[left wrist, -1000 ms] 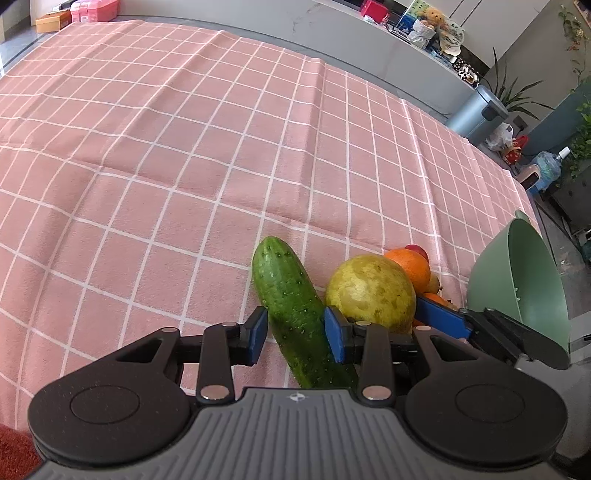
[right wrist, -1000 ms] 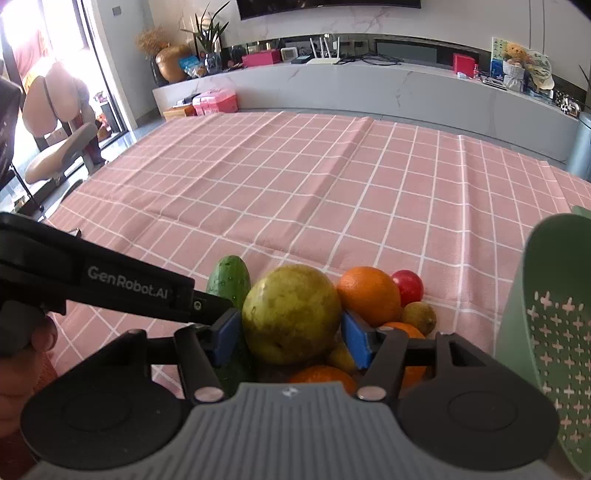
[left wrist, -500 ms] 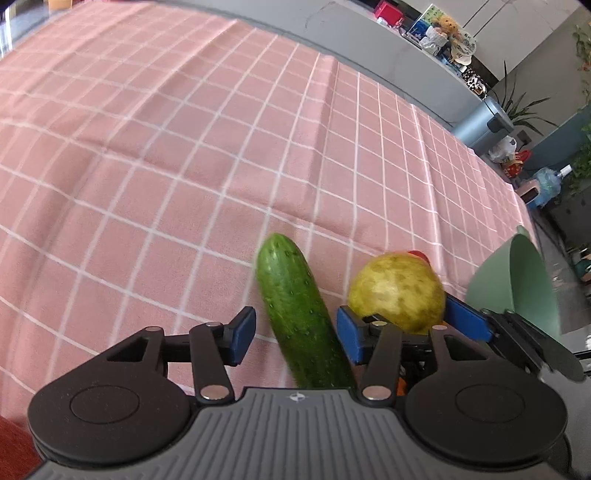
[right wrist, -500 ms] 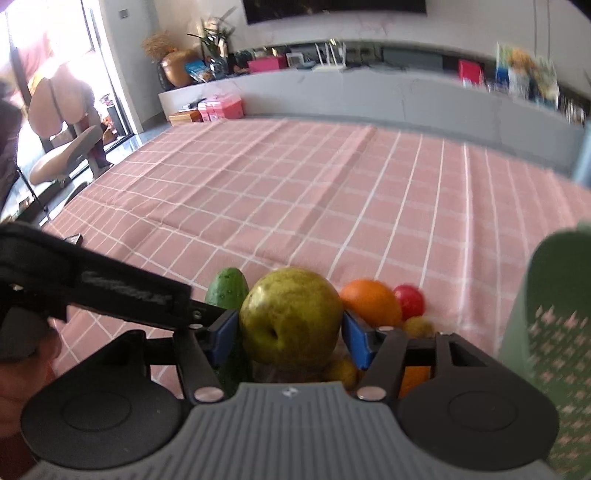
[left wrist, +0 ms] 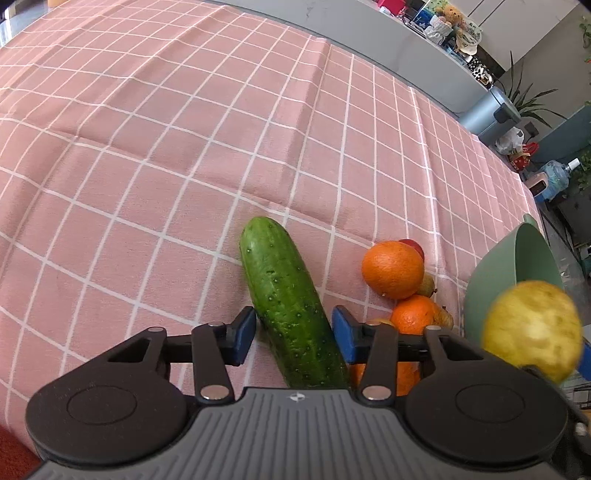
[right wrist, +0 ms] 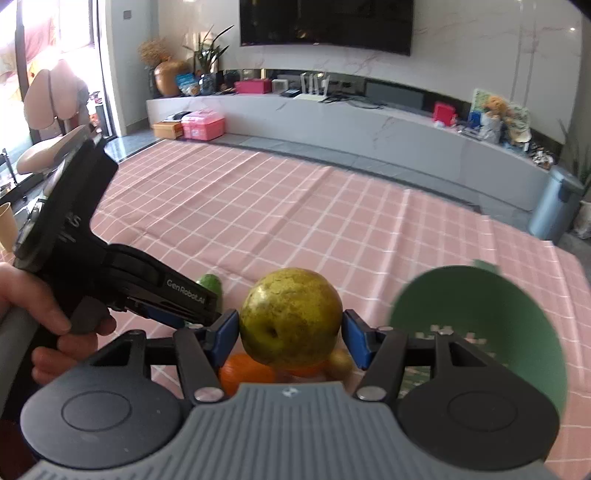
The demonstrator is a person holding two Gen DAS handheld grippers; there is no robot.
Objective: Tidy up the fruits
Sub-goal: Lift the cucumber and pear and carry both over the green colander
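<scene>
The pear sat clamped in your right gripper above the pink checked tablecloth, beside the green colander; your left gripper straddled the cucumber, fingers apart; a marble TV console stood behind.

Bright daylight floods both views, blowing out the window at the right wrist view's top left corner. Fisheye distortion bows the tablecloth grid toward every edge. Motion blur smears the pear in the left wrist view and the green bowl. Shadows stay short and soft.
</scene>
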